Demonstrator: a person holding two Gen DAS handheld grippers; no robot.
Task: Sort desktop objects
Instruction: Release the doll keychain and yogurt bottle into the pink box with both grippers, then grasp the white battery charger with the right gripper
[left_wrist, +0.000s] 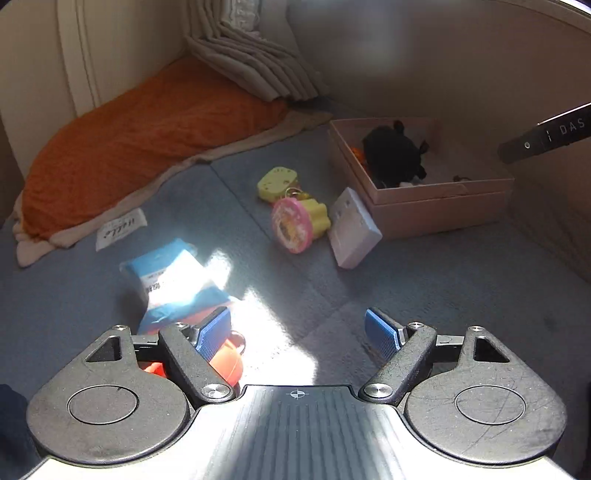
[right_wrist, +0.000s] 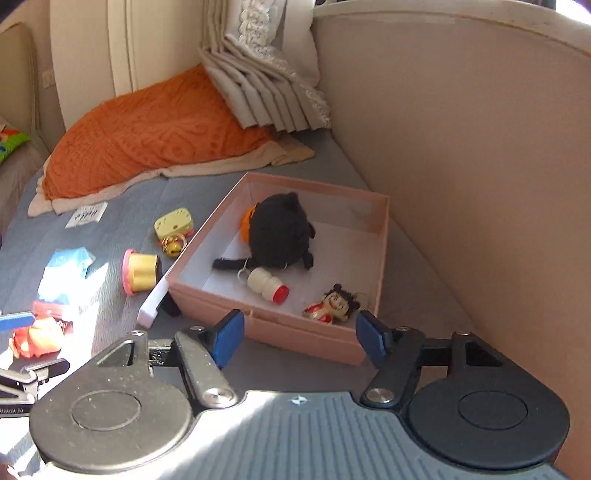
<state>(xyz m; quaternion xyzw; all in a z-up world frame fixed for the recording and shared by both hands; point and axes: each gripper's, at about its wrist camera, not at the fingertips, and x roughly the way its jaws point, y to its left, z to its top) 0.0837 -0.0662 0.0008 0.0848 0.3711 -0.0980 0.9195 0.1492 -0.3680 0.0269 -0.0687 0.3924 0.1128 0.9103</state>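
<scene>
- Grey padded mat under a bright patch of sun, beige wall behind, orange blanket bunched in the far corner.
- Pink cardboard box near the wall: already holding a black plush cat, a small white bottle with a red cap and a little doll charm.
- Still loose on the mat: orange-red toy right under the left gripper, blue-and-white packet touching it, pink-and-yellow toy, yellow case with a bell, white flat box leaning against the pink box, a paper tag.
- Left gripper: jaws well apart, nothing between them, left pad overlapping the orange-red toy in view.
- Right gripper: jaws partly open and empty, hovering at the box's near wall.
- Risk: glare washing out the packet and toy edges, so a misjudged close could pinch the packet along with the toy.
- Risk: the toy sits off to the left pad's side, so closing without recentring may nudge it away.
- Risk: a low carry could clip the box rim or knock the leaning white box flat.
</scene>
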